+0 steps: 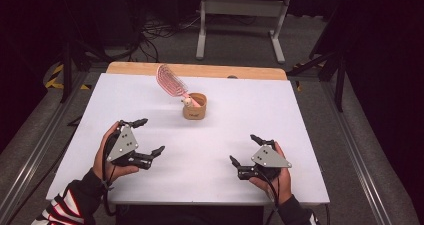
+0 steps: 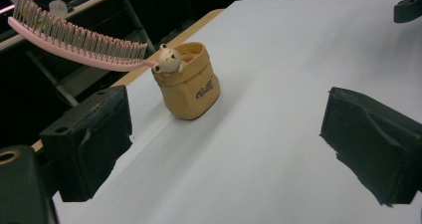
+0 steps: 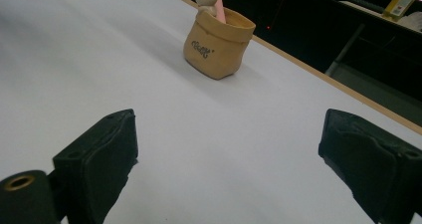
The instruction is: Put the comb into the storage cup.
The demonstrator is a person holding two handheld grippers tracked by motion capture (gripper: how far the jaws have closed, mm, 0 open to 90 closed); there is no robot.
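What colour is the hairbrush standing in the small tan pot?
Pink: the pink hairbrush shows best in the left gripper view.

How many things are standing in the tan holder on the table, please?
1: a pink hairbrush stands handle-down in the tan holder, leaning toward the table's far left. The small bear figure on the rim looks like part of the holder. Smaller items inside could be hidden.

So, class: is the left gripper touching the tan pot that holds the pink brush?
Apart. In the high view, bare white table lies between the left gripper and the pot; the left gripper view shows the same gap, jaws open.
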